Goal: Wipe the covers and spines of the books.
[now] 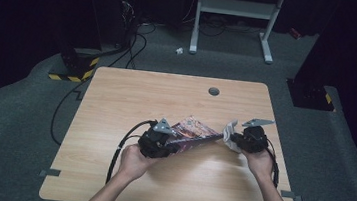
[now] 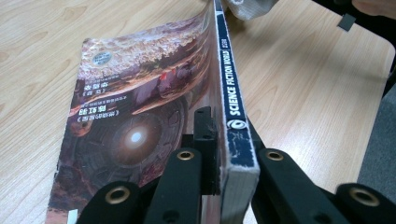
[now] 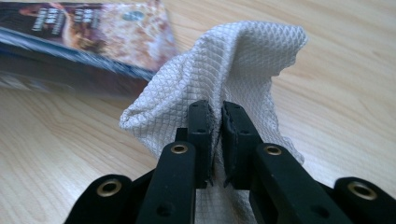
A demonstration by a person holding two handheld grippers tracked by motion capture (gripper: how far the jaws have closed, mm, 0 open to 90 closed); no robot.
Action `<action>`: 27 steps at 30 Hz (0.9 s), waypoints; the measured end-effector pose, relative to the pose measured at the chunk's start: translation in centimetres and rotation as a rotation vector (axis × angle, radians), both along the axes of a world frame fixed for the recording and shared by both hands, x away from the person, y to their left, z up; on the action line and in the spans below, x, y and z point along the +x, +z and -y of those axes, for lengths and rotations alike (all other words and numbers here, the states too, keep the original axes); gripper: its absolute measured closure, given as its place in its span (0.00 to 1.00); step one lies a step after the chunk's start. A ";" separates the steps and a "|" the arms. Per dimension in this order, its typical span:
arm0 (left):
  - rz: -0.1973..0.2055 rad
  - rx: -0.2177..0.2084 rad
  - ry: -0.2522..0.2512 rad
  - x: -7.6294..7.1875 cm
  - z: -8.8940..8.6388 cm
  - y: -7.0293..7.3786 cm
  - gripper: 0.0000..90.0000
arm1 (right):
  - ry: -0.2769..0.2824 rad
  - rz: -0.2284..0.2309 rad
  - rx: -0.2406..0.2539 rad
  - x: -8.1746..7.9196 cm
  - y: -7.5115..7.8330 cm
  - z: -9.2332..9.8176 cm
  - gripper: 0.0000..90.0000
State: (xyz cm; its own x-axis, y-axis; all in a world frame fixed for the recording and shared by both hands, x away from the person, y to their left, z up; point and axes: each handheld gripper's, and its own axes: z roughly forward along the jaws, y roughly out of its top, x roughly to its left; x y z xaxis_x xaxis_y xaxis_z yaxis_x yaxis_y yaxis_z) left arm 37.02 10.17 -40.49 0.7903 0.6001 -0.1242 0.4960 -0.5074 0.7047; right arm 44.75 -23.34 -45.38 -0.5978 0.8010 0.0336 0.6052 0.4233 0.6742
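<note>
- A magazine [image 2: 140, 130] is pinched at its spine by the left hand-held gripper [image 2: 229, 154], jaws pressed together on it, and is held tilted on edge over the middle of the wooden desk [image 1: 109, 163].
- A white waffle-weave cloth [image 3: 233, 70] is pinched between the closed jaws of the right hand-held gripper [image 3: 217, 140], just beside the magazine's far end.
- The work is judged to be wiping the magazine with the cloth.
- Risk: the magazine is gripped only at one end of its spine, so it could be twisted or levered out of the jaws by a firm push from the cloth.
- Risk: the thin cover [image 2: 196, 51], already curling, could be creased or torn if it is caught by the cloth's fold.
- Risk: the cloth is bunched, so it could be dragged free of its jaws.
- Nearby: a round grommet [image 1: 213, 91] is set near the desk's far edge, well apart.
- Behind the desk, cables [image 1: 128, 35] and a white frame [image 1: 235, 16] are seen on the grey floor; nothing stands between the two hand-held grippers.
</note>
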 end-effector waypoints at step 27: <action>0.045 -0.136 0.050 0.9 -1.5 0.0 0.93 | -0.003 -0.088 -0.140 -1.5 -1.9 2.3 0.90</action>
State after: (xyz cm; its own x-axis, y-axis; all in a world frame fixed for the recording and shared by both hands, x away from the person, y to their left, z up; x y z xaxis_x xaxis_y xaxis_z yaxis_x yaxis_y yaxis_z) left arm 37.94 11.70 -40.50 0.7661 0.6192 -0.1723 0.4851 -0.3812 0.7870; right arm 43.27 -25.67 -47.25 -0.5948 0.8035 -0.0264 0.6608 0.5074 0.5531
